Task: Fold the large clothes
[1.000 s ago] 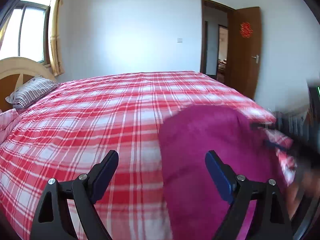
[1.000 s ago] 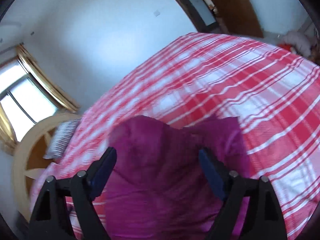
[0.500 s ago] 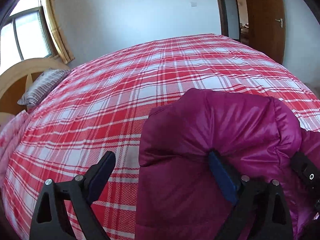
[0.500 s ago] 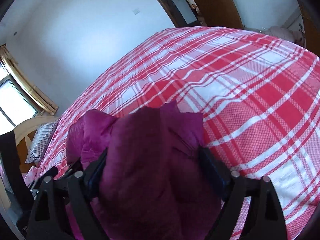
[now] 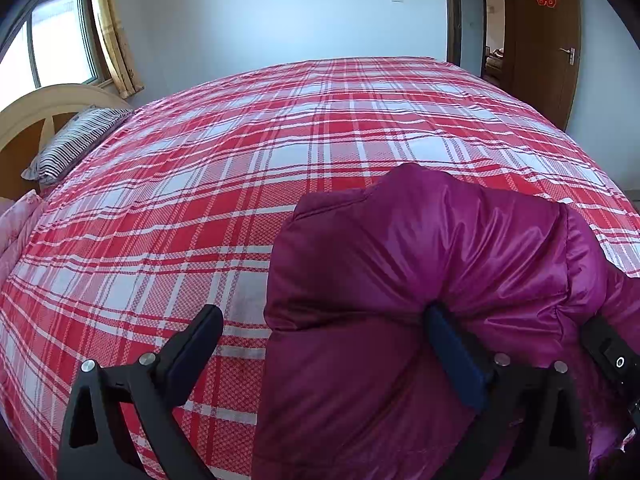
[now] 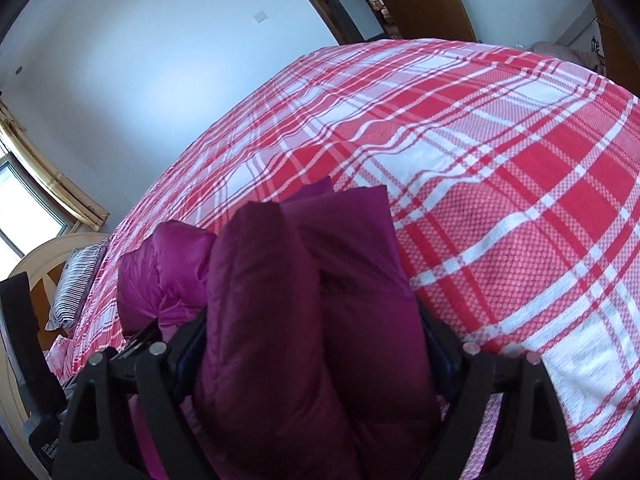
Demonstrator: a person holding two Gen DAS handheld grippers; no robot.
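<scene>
Bedroom, daylit. Bed with red plaid cover; striped pillow by curved headboard. Window left. White wall; brown door ajar.

The red plaid bedspread lay open ahead and leftward, while the bulky magenta puffer jacket blocked the near right side.

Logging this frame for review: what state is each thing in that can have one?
Magenta jacket: bunched up, lying on the bed.
Left gripper: jaws opening, jacket's edge between them, not clamped.
Right gripper: jaws wide, jacket bulk filling the gap.
Plaid bedcover: spread flat.
Door: open.
</scene>
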